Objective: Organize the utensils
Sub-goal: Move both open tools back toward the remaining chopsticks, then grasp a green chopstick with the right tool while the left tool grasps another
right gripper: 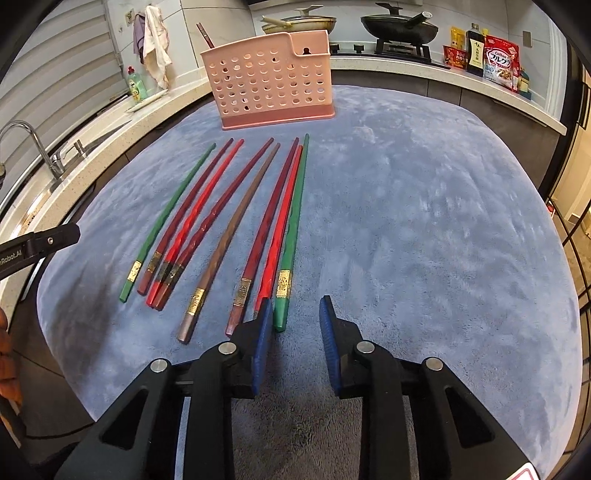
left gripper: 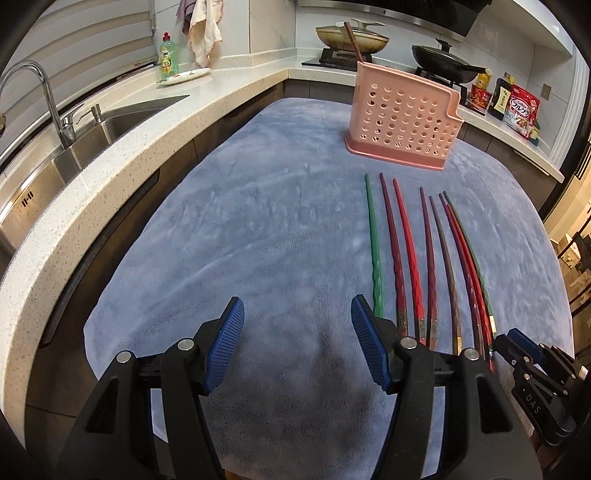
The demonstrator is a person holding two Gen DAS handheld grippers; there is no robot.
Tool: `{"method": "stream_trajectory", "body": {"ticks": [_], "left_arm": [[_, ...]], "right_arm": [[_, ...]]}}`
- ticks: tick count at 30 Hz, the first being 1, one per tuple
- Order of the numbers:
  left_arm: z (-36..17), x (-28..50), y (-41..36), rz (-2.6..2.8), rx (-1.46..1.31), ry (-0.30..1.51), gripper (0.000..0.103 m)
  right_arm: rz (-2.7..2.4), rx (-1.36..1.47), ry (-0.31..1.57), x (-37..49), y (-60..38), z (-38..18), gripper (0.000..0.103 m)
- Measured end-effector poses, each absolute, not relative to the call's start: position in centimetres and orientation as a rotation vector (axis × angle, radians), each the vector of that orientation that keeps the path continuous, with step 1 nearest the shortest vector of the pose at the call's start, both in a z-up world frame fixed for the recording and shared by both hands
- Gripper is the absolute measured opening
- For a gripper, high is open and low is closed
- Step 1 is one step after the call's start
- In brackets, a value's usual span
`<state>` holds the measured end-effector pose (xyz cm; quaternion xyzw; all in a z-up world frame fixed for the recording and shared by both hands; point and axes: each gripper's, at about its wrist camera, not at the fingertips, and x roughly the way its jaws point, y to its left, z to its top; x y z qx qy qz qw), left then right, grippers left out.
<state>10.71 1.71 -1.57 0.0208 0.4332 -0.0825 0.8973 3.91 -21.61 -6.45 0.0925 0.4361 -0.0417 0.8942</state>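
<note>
Kitchen counters with a sink and stove pans wrap around a worktop covered by a blue-grey cloth. Eight chopsticks lie in a loose row on the cloth, tips pointing toward a pink perforated holder standing upright beyond them; one dark chopstick already stands in it. Left tongs hover released over bare cloth, just beside the green chopstick at the row's left end. Right tongs are parted more narrowly, gripping nothing, their left pad at the butt ends of the rightmost red and green sticks.
</note>
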Motion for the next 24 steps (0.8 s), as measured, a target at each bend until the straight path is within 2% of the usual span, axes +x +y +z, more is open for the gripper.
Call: {"method": "stream_trajectory", "body": {"ticks": [9, 12, 16, 19, 24], "left_arm": [[-2.5, 10.6, 1.6, -0.178, 0.048, 0.924, 0.057], [-2.8, 10.5, 1.3, -0.184, 0.052, 0.928, 0.063], [-2.9, 10.4, 0.9, -0.202, 0.058, 0.927, 0.067], [-3.0, 10.3, 0.5, -0.213, 0.059, 0.934, 0.073], [-3.9, 10.1, -0.3, -0.244, 0.063, 0.958, 0.075]], "right_arm": [[-0.083, 0.184, 0.909, 4.6, -21.4, -7.0, 0.019], [-0.087, 0.182, 0.906, 4.8, -21.5, -7.0, 0.016], [-0.097, 0.193, 0.903, 4.9, -22.1, -7.1, 0.007], [-0.104, 0.203, 0.902, 4.6, -22.5, -7.1, 0.006], [-0.120, 0.212, 0.908, 3.9, -23.2, -6.9, 0.006]]}}
